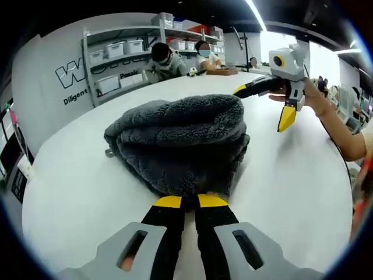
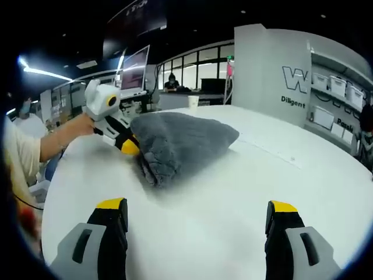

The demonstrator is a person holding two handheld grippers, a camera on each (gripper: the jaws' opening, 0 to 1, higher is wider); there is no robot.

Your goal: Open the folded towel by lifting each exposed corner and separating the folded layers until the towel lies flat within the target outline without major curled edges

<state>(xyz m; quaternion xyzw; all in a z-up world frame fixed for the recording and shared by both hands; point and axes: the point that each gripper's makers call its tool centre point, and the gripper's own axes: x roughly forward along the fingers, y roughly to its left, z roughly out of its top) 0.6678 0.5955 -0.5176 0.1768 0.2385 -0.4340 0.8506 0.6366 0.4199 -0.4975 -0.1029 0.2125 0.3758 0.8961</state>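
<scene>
A dark grey fluffy towel (image 1: 180, 137) lies bunched in thick folds on the white table (image 1: 70, 192). My left gripper (image 1: 190, 202) is shut on the towel's near edge, its yellow tips almost together. In the right gripper view the towel (image 2: 183, 140) rises like a tent, and the left gripper (image 2: 129, 144) holds its left edge in a person's hand. My right gripper (image 2: 196, 205) stands wide open above bare table, short of the towel. From the left gripper view the right gripper (image 1: 264, 105) hovers open just past the towel's far right corner, apart from it.
Two people (image 1: 163, 58) sit at the table's far side, in front of shelves with white bins (image 1: 116, 49). A person's forearm (image 1: 338, 125) reaches in from the right. A paper cup (image 2: 193, 101) stands at the far edge. A small object (image 1: 109, 153) lies beside the towel.
</scene>
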